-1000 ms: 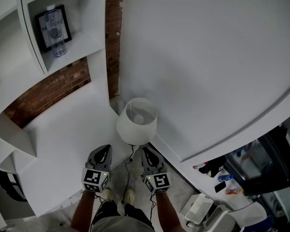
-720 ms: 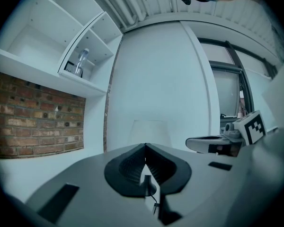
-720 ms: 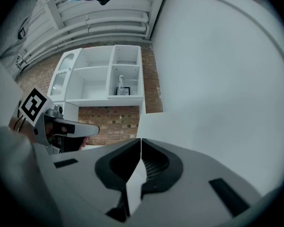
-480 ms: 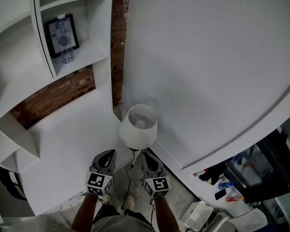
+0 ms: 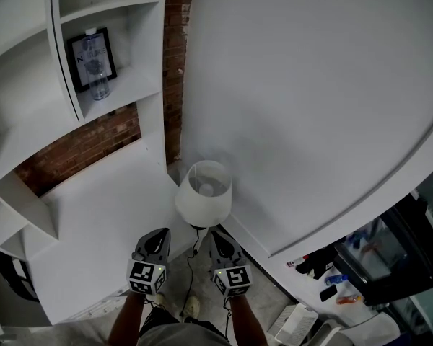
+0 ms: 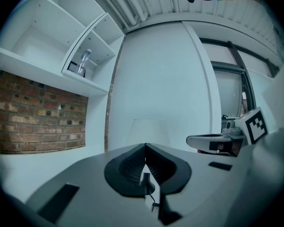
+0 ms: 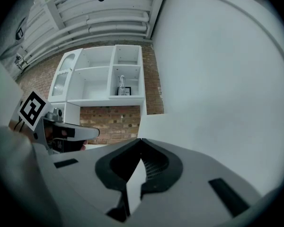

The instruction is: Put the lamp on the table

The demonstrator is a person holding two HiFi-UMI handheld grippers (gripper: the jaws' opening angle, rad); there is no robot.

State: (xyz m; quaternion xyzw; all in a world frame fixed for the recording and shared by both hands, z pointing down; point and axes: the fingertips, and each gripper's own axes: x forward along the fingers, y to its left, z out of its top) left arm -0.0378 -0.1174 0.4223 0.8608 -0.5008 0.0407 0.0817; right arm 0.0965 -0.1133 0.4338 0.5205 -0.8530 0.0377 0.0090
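The lamp (image 5: 203, 192) has a white shade and stands upright, low in the corner between a white wall and the white table (image 5: 94, 215). The shade hides its base. Its dark cord (image 5: 195, 247) trails toward me between the two grippers. My left gripper (image 5: 159, 233) and right gripper (image 5: 213, 234) sit just short of the shade, pointing at it, apart from it. In the left gripper view the left gripper (image 6: 145, 144) is shut, with the pale lamp (image 6: 149, 132) ahead and a thin dark wire showing behind its tips. My right gripper (image 7: 141, 140) is shut with nothing held.
White shelves above a brick wall (image 5: 79, 146) hold a bottle and a framed picture (image 5: 92, 56). The white wall (image 5: 310, 85) fills the right side. Small clutter (image 5: 325, 265) lies on the floor at the lower right. The person's feet (image 5: 191, 305) are below the grippers.
The head view has shifted a little. My right gripper has edged slightly inward toward the cord. The lamp and the left gripper keep their places.
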